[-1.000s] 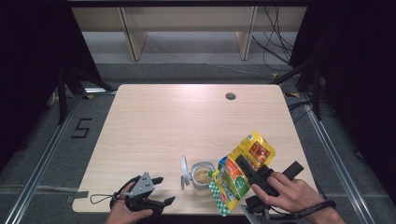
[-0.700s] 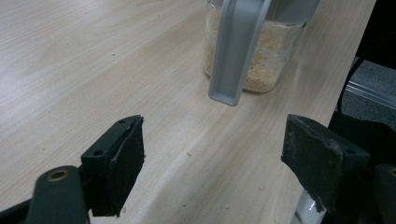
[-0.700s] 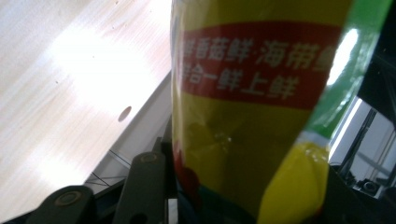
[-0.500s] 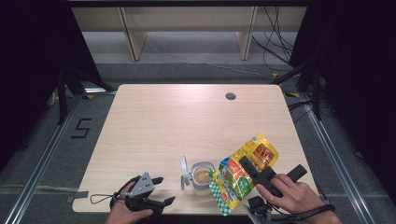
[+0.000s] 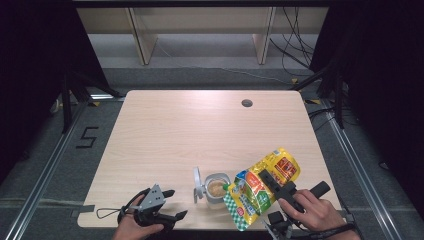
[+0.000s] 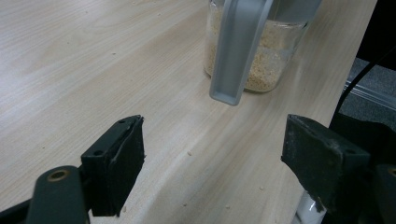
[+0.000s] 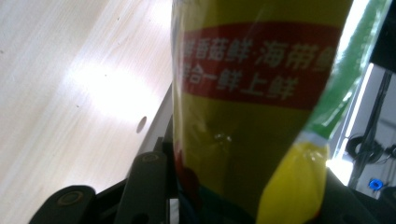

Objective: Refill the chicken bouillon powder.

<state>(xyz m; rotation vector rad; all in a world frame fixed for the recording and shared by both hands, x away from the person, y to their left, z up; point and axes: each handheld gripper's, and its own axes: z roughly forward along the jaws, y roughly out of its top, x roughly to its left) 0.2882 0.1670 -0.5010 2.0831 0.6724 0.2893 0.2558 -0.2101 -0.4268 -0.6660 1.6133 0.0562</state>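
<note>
The right gripper (image 5: pixel 274 184) is clamped on a yellow seasoning pouch (image 5: pixel 260 190), its black jaws pressing the pouch's sides; in the right gripper view the pouch (image 7: pixel 252 116) rises between the jaws, showing a red band with white Chinese characters. The pouch is held tilted, its green-and-white checked lower end low and toward the person, and its small green spout end points at the mouth of a glass jar (image 5: pixel 216 188) just to its left. The jar stands upright on the wooden table (image 5: pixel 200 130) near the front edge, holds pale granules, and has its hinged grey lid (image 5: pixel 197 184) swung open to its left side. Well apart from it to the left, the left gripper (image 5: pixel 172 204) lies low at the table's front edge with its jaws wide apart and nothing between them; the left gripper view looks along the tabletop at the jar (image 6: pixel 261 65) and its hanging lid (image 6: pixel 238 51), with a few stray grains on the wood.
</note>
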